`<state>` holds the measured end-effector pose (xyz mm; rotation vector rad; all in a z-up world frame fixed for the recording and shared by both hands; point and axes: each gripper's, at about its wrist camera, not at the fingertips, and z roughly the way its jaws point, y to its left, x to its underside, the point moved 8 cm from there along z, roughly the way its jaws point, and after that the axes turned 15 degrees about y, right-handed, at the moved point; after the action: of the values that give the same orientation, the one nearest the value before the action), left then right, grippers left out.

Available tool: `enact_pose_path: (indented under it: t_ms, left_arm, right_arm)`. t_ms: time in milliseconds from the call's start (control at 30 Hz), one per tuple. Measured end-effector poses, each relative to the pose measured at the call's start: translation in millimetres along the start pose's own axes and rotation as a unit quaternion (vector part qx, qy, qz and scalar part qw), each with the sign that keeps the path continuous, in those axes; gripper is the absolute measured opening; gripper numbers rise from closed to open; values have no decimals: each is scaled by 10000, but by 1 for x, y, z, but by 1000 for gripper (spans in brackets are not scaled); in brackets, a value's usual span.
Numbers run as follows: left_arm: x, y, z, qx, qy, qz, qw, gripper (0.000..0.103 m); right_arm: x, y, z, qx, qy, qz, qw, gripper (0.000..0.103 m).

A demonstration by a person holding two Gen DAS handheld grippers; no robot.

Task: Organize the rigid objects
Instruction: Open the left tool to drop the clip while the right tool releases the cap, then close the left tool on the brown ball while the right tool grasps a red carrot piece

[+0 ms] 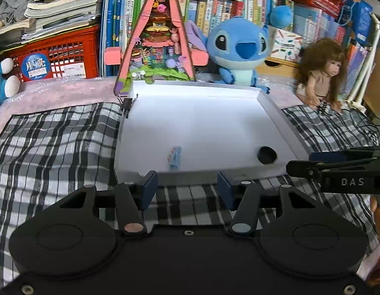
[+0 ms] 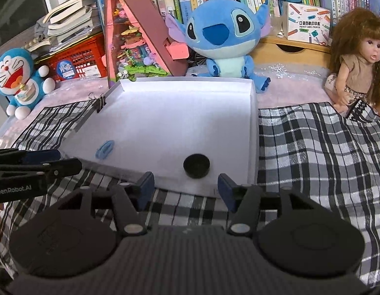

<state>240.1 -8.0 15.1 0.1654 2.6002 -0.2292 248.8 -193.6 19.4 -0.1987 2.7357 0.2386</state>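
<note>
A shallow white tray lies on a checked cloth; it also shows in the right wrist view. Inside it near the front lie a small blue clip-like object and a round black cap. My left gripper is open and empty just short of the tray's front edge. My right gripper is open and empty, also at the front edge, close before the black cap. Each gripper shows from the side in the other's view.
A black binder clip sits on the tray's left rim. Behind the tray stand a pink triangular toy house, a Stitch plush, a doll and a Doraemon plush. Bookshelves and a red crate fill the back.
</note>
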Motion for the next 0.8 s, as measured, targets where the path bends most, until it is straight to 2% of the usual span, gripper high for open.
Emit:
enact_pose_path:
  t_ms: [233,433,800]
  left_arm:
    - [27,-13,-13,147,-45,167,9997,53]
    - [53,-15,-18,328,31,120,9994,53]
    - [91,-12,-23,322,128,130,9993,54]
  right_arm:
    - [25,8,-13,16,-81,-249,9997,73]
    - [45,16,-23,45,-121,-492,9987,74]
    - [78,24,-29,20,-95,-720,9974,76]
